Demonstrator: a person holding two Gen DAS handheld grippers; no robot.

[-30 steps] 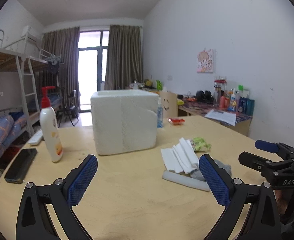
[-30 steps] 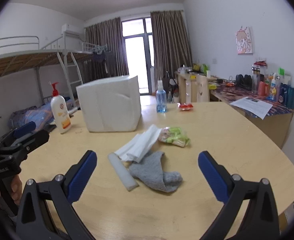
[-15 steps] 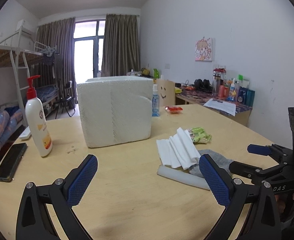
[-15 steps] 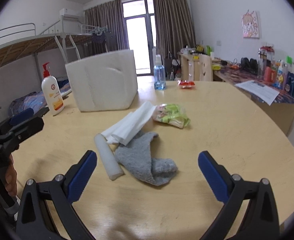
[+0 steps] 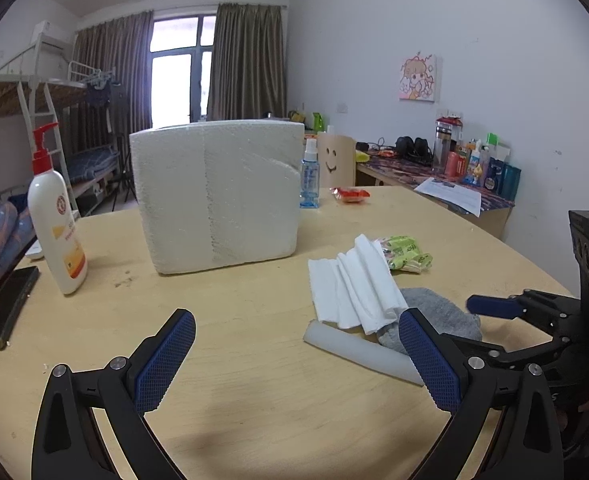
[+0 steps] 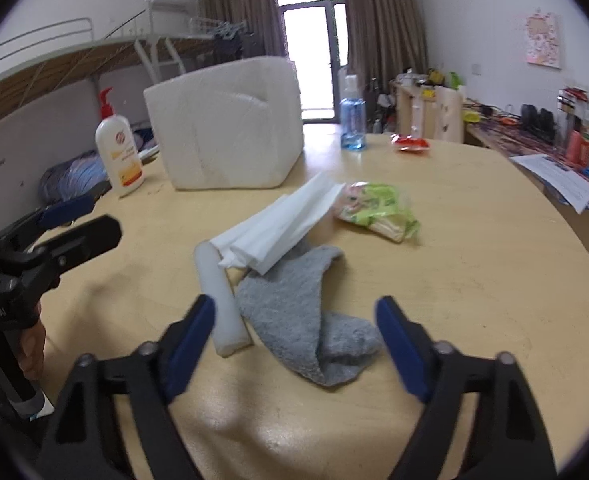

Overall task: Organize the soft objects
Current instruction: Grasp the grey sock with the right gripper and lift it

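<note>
On the round pale wooden table (image 6: 474,280) the soft things lie in one loose heap, none of them yet put anywhere. A crumpled grey knitted sock (image 6: 310,320) sits nearest in the right wrist view, and a folded white paper towel (image 6: 282,224) overlaps its far edge. A white foam stick (image 6: 222,300) lies touching the sock's left side, and a green and white plastic packet (image 6: 378,208) rests just beyond the towel, to the right. The large white foam box (image 6: 230,124) stands farther back on the left, well apart from the heap, and by my reading is the likely place for them, though its inside cannot be seen.

The right gripper (image 6: 294,340) hangs low over the near end of the sock. Its blue pads have just been closing, yet they stand apart on either side of the sock and press on nothing. The left gripper (image 5: 294,364) is spread wide over bare tabletop, near the foam stick, and holds nothing.

So the work looks to be at its start: the first pick, probably the sock, is not yet made, and every item is left to be sorted. The white pump bottle with a red cap (image 5: 56,216) and the dark phone (image 5: 8,308) on the left seem no part of the job.
</note>
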